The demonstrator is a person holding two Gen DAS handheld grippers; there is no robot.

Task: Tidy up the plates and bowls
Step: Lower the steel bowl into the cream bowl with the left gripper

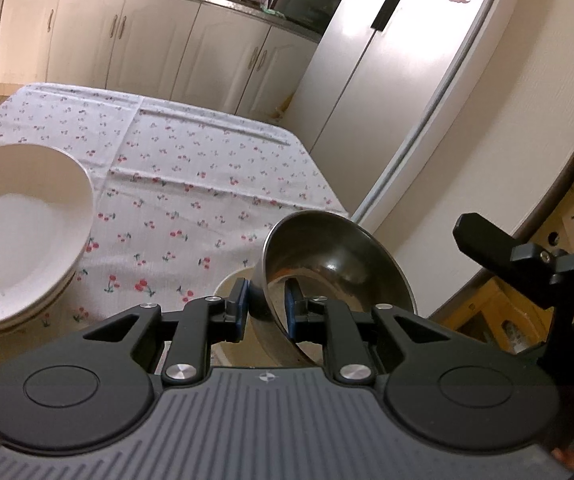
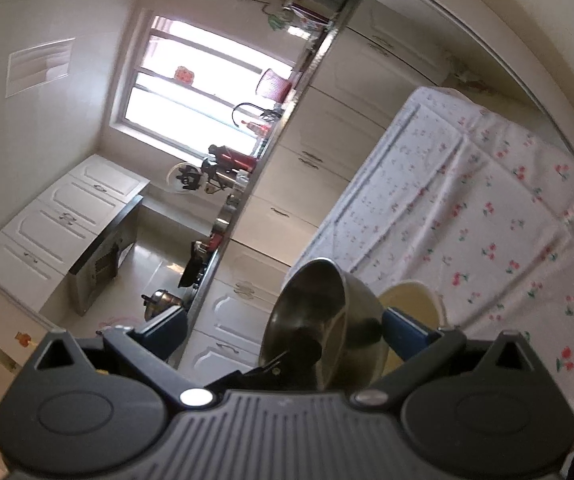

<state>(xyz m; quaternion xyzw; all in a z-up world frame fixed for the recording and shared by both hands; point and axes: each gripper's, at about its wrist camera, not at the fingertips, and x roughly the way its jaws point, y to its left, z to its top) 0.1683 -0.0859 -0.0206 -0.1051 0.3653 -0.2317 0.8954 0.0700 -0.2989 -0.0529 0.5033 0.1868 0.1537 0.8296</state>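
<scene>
The steel bowl [image 1: 339, 264] is tilted on its side above the counter's [image 1: 191, 184] near edge, its rim pinched between the pads of the left tool [image 1: 267, 300], which is clamped on it. A cream bowl [image 1: 233, 282] sits just beneath it. The right tool [image 2: 287, 328] stands apart, with the steel bowl [image 2: 319, 320] between its spread fingers. White plates [image 1: 19, 236] lie stacked to the left.
</scene>
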